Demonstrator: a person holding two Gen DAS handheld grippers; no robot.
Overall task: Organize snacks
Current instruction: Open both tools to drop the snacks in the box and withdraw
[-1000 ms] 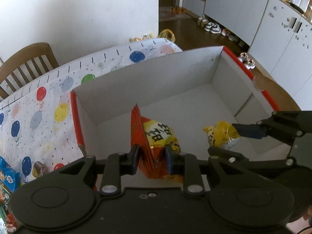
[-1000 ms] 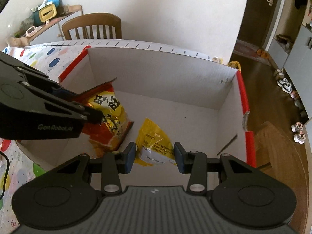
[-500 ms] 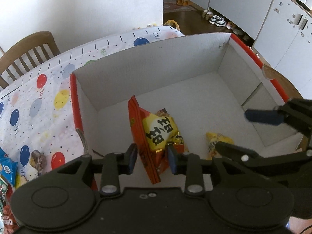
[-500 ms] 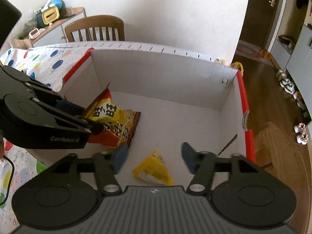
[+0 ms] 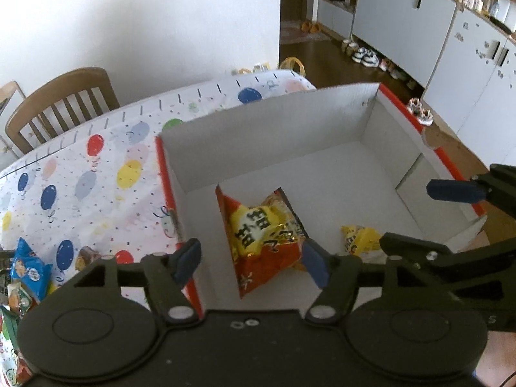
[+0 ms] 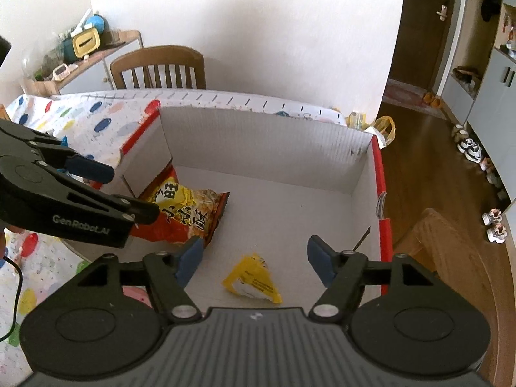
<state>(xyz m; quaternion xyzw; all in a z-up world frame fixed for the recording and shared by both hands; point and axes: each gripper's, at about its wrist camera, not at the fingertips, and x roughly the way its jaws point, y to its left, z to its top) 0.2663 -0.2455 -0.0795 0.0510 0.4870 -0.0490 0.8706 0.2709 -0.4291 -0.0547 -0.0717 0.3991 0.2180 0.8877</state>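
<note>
Red snack bag (image 5: 261,235), yellow packet (image 6: 253,279) dropped (in box (image 5: 290,129)); both tongs just opened, empty.

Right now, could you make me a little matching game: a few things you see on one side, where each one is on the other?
Things:
1. red-and-yellow snack bag
2. small yellow packet
3. blue snack packets
4. wooden chair

Places:
A. behind the table, by the wall
B. on the balloon tablecloth, outside the box
C. box floor, near its left wall
D. box floor, below the open right gripper

Pairs: 1-C, 2-D, 3-B, 4-A
</note>
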